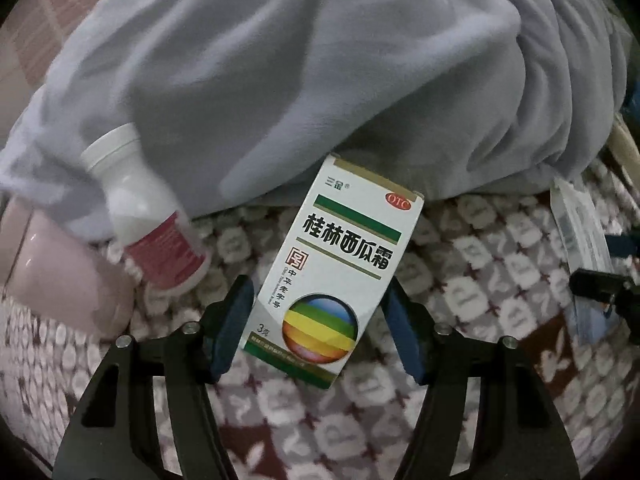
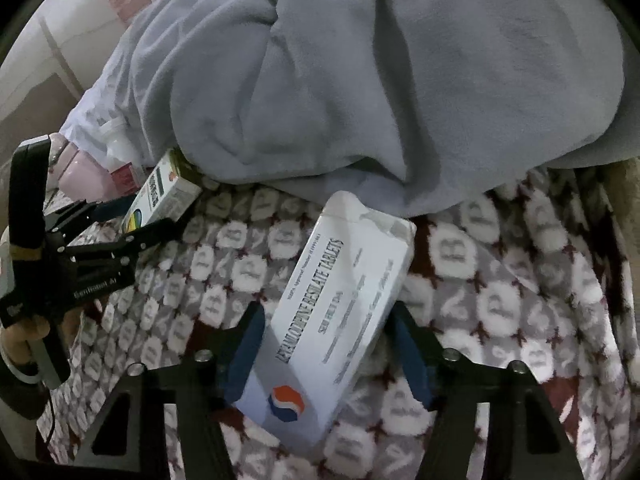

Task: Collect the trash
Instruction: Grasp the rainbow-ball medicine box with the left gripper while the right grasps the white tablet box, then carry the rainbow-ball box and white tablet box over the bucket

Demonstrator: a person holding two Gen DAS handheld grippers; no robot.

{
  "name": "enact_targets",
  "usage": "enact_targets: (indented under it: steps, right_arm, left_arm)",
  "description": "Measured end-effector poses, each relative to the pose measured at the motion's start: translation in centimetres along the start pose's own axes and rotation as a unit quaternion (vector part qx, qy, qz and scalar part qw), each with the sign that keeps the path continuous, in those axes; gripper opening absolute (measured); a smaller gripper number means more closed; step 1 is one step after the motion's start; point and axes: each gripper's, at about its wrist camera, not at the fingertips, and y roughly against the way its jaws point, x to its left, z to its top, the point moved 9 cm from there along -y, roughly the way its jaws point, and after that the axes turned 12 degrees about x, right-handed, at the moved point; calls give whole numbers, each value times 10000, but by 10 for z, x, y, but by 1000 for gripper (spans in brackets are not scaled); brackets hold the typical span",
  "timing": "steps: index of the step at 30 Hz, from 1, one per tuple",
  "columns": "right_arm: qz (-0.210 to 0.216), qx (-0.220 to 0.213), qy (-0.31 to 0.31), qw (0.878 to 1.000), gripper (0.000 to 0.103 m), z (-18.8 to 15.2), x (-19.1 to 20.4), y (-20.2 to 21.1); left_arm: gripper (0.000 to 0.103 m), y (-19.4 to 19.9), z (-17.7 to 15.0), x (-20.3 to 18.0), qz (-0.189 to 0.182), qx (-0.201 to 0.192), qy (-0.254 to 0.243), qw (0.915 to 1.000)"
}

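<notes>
Both your boxes lie lengthwise between open jaws: the medicine box [image 1: 332, 272] inside your left gripper [image 1: 316, 332], the tablet box [image 2: 340, 304] inside your right gripper [image 2: 326, 354], neither pinched yet.

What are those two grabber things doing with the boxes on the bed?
A person is picking up trash with a grabber in each hand. The left gripper straddles a small medicine box with a rainbow ball, jaws open around it. The right gripper straddles a white tablets box; whether its pads grip yet is unclear. Both boxes lie on the patterned blanket, beside a grey cover and a white bottle.
</notes>
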Motion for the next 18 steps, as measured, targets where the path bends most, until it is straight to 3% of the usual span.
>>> enact_targets:
  steps: [5, 13, 14, 18]
  right_arm:
    - [155, -4, 150, 9998, 54, -20, -1, 20]
    - [221, -188, 283, 9992, 54, -59, -9, 66]
    - [194, -220, 299, 9991, 54, -63, -11, 72]
    - [142, -308, 262, 9991, 54, -82, -21, 89]
  left_arm:
    - [60, 37, -33, -11, -250, 103, 434, 9987]
    - [60, 94, -78, -55, -306, 47, 513, 9982]
    - [60, 99, -68, -82, -334, 34, 468, 9983]
    - [60, 120, -75, -119, -471, 1, 412, 9980]
